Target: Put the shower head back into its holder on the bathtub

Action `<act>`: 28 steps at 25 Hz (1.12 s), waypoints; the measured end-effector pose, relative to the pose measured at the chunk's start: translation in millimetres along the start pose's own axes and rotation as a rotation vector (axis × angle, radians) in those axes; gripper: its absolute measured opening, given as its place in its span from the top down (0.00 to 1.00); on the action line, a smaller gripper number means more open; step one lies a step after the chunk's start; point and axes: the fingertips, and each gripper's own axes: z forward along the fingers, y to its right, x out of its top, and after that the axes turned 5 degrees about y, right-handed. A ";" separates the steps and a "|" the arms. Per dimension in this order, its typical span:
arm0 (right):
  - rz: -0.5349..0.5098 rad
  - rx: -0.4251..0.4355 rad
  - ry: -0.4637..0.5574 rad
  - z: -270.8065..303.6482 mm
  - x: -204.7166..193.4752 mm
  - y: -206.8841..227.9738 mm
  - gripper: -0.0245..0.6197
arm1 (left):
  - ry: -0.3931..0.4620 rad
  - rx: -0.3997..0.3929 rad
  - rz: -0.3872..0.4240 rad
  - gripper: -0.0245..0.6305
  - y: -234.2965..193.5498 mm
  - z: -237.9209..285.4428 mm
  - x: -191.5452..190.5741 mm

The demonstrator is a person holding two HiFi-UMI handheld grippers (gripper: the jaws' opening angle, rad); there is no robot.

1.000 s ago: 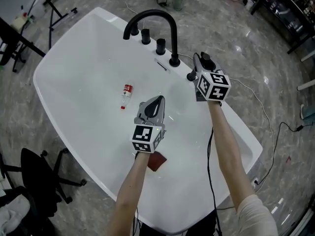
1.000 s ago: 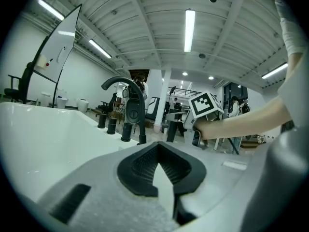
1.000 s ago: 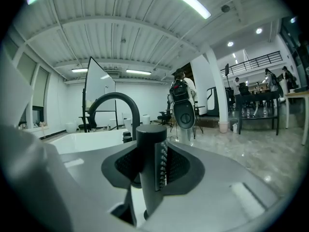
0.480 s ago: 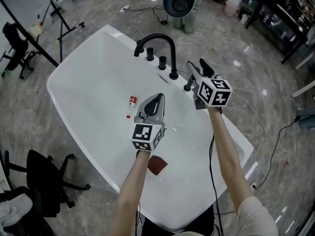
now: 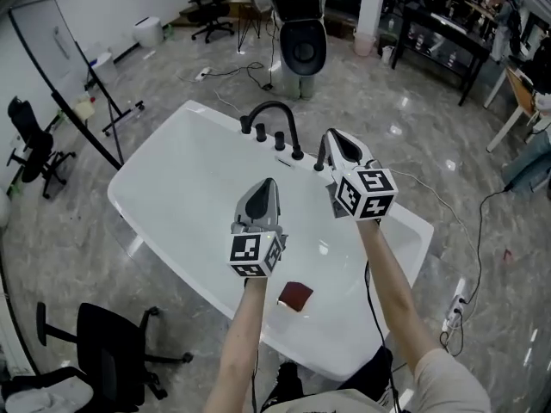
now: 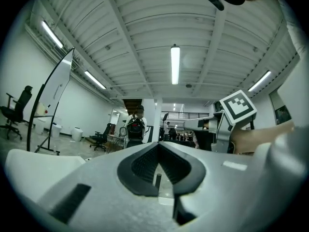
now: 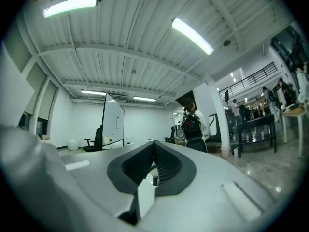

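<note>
Shower head [image 5: 320,154]: black, upright on the far rim of the bathtub [image 5: 164,188], centre of the head view, just right of the arched black faucet [image 5: 274,110] and its knobs. Its lower part is hidden behind the right tongs, so I can't tell how it sits in the holder.

Right tongs [image 5: 332,138]: hover over the tub rim, right of centre, tip overlapping the shower head in frame; contact can't be told. The jaws have just been closing and are now pressed together with nothing between them; the right gripper view [image 7: 153,146] shows only the room beyond.

Left tongs [image 5: 268,183]: centre frame, over the tub basin, jaws together, empty [image 6: 158,148].

Dark red square item [image 5: 295,295] lies in the basin, below the left tongs in frame. Whiteboard [image 5: 52,41] upper left, office chair [image 5: 112,351] lower left.
</note>
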 end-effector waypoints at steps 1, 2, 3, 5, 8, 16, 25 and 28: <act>-0.011 -0.022 0.029 -15.6 16.3 -10.9 0.95 | 0.010 -0.025 0.019 0.96 4.7 -11.6 11.9; -0.014 -0.041 0.057 -31.8 31.5 -22.9 0.95 | 0.017 -0.050 0.041 0.96 9.2 -23.7 22.8; -0.011 -0.056 0.083 -48.4 45.7 -36.3 0.95 | 0.021 -0.071 0.061 0.96 13.4 -36.7 32.8; 0.006 -0.075 0.126 -83.0 71.1 -65.0 0.95 | 0.032 -0.098 0.078 0.96 22.4 -65.3 52.2; 0.045 -0.091 0.166 -140.2 97.4 -105.4 0.95 | 0.055 -0.126 0.048 0.96 44.7 -112.0 74.9; 0.085 -0.091 0.162 -288.7 97.8 -239.4 0.95 | 0.081 -0.133 -0.054 0.96 78.0 -241.4 123.0; 0.102 -0.081 0.024 -382.2 34.9 -359.7 0.95 | 0.022 -0.186 0.006 0.96 113.3 -359.0 127.6; 0.045 -0.099 0.016 -396.4 34.3 -376.5 0.95 | 0.008 -0.171 0.029 0.96 113.9 -387.4 127.2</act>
